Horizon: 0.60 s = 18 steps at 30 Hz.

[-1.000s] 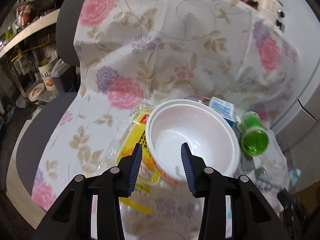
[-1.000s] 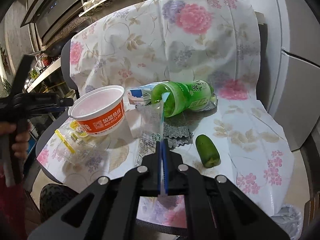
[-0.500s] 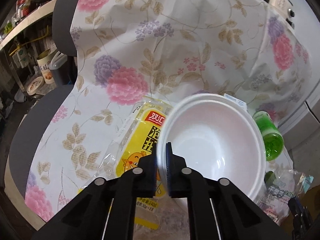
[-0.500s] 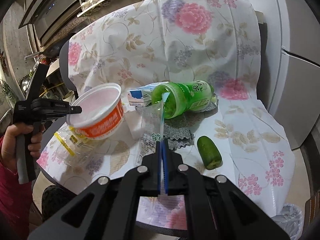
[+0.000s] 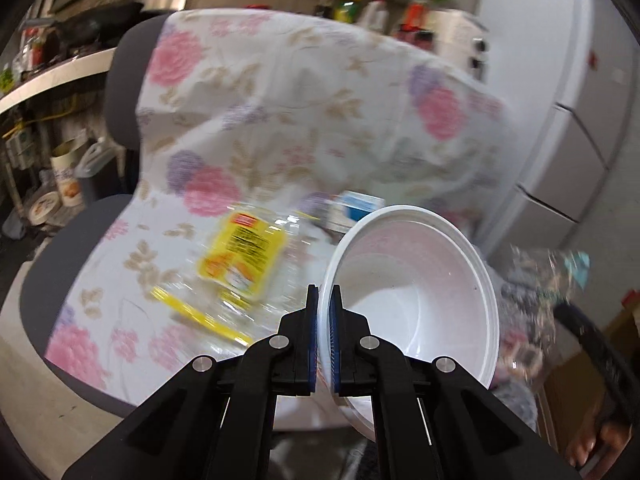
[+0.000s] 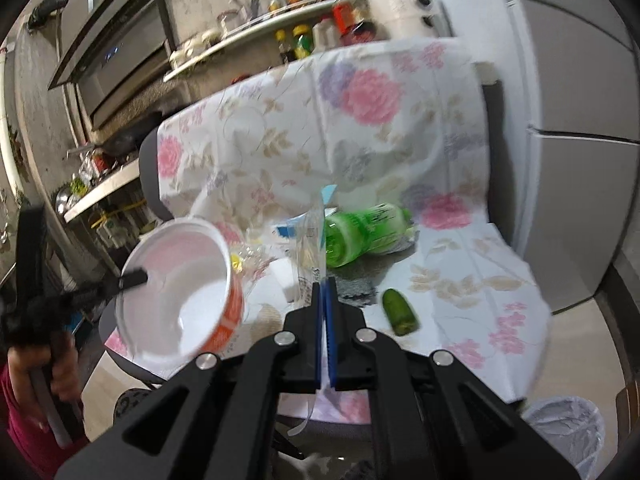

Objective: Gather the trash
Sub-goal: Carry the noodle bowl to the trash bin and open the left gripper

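Noodle bowl [image 5: 416,288], white inside, orange-banded

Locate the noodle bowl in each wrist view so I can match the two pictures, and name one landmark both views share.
Left wrist view: the noodle bowl is lower right of centre, tilted, its rim clamped by the left gripper.
Right wrist view: the same bowl is at lower left, lifted, orange band showing, left gripper on its rim.
Shared landmark: the blue-and-white carton on the floral cover.
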{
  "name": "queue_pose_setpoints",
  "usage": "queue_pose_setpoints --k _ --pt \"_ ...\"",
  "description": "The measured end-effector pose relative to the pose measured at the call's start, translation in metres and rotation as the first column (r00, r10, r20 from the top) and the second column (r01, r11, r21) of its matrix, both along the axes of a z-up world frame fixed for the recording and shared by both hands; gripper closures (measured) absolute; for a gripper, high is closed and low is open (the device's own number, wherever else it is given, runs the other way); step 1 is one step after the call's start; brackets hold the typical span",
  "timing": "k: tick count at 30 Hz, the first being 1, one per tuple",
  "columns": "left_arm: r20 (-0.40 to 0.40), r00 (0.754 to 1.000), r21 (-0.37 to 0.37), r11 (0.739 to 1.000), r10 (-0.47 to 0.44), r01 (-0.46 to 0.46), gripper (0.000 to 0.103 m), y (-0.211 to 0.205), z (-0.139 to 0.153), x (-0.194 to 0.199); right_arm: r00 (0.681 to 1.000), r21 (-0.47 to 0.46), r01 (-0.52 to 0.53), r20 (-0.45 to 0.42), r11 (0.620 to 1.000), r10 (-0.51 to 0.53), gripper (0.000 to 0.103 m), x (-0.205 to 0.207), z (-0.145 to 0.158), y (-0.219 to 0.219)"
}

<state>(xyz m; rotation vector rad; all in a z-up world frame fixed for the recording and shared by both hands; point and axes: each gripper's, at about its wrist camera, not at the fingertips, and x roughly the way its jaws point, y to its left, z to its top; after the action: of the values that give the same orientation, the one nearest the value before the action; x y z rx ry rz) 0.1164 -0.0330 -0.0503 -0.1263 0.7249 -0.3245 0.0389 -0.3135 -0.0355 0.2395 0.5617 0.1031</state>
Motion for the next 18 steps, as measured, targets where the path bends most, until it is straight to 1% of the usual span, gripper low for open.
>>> queue_pose_setpoints --k 3,5,7,9,10,12,16,18 --pt "0.031 0.997 0.005 0.998 -0.069 0.069 0.098 -0.027 -0.006 -0.023 0.996 -0.018 0.085 0.018 0.996 -0.084 0.101 -0.03 0.004 -0.022" --pt "0.048 0.99 0.012 0.991 -0.13 0.13 0.098 -0.05 -0.01 -0.034 0.991 -0.032 0.137 0.016 0.99 -0.137 0.101 -0.044 0.003 -0.036" --pt "0.048 0.978 0.016 0.979 -0.204 0.204 0.098 -0.078 -0.015 -0.042 0.98 -0.058 0.199 0.009 0.978 -0.199 0.101 -0.061 0.002 -0.052" --pt "0.041 0.965 0.012 0.966 -0.258 0.258 0.098 -0.099 -0.02 -0.047 0.967 -0.079 0.256 0.003 0.963 -0.257 0.101 -0.078 0.001 -0.068" --pt "0.036 0.953 0.014 0.954 -0.301 0.301 0.098 -0.117 -0.023 -0.049 0.956 -0.089 0.29 -0.003 0.953 -0.292 0.101 -0.088 0.0 -0.078" --pt "0.03 0.936 0.016 0.936 -0.352 0.351 0.098 -0.142 -0.029 -0.054 0.938 -0.099 0.345 -0.011 0.933 -0.348 0.101 -0.104 -0.002 -0.094" --pt "0.0 0.877 0.025 0.876 -0.481 0.481 0.097 -0.209 -0.047 -0.065 0.885 -0.097 0.459 -0.036 0.883 -0.464 0.1 -0.141 -0.014 -0.132" --pt "-0.015 0.856 0.041 0.855 -0.518 0.518 0.097 -0.235 -0.056 -0.071 0.859 -0.094 0.505 -0.049 0.858 -0.51 0.1 -0.155 -0.021 -0.146"
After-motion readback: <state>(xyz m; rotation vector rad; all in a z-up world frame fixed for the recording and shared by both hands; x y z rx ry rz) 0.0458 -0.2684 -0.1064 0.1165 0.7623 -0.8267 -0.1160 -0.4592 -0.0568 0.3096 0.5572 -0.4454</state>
